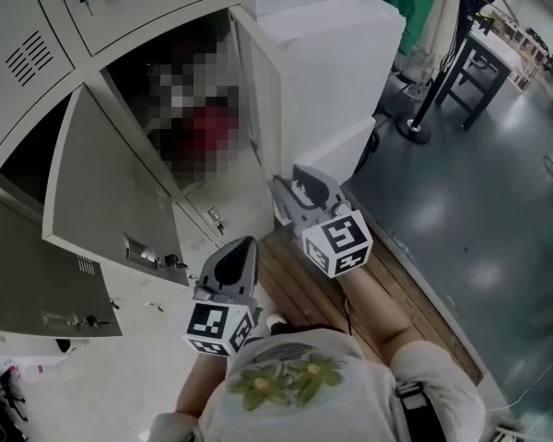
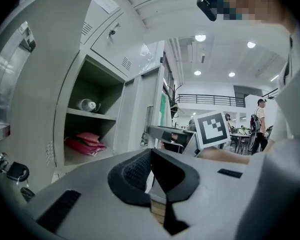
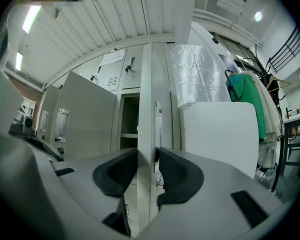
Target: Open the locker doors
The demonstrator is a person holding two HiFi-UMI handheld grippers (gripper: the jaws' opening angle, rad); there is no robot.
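**Fingers of right gripper [image 3: 147, 154] clamped on locker door [image 3: 146, 94] edge; left gripper [image 2: 151, 153] pinched together, empty**

Head view: right gripper [image 1: 279, 186] tips at free edge of locker door [image 1: 258, 90], swung out from locker bank [image 1: 138, 7]. Left gripper [image 1: 249, 242] lower and just beside, apart from that door, pointing toward the lockers. Second door [image 1: 111, 187] and third door [image 1: 37, 279] hanging open further left. Wooden platform [image 1: 300, 288] below the grippers.

Left gripper view: pads [image 2: 135, 170] meeting at the tips, nothing between. Open compartment to the left, with red bundle [image 2: 85, 144] on lower shelf and bottle [image 2: 88, 105] lying on upper shelf. Right gripper's marker cube [image 2: 212, 128] at centre-right.

Right gripper view: door edge upright between the pads [image 3: 176, 171], both pressed against it. Second door [image 3: 87, 116] to the left. White block [image 3: 217, 129] and green cloth [image 3: 245, 91] to the right.
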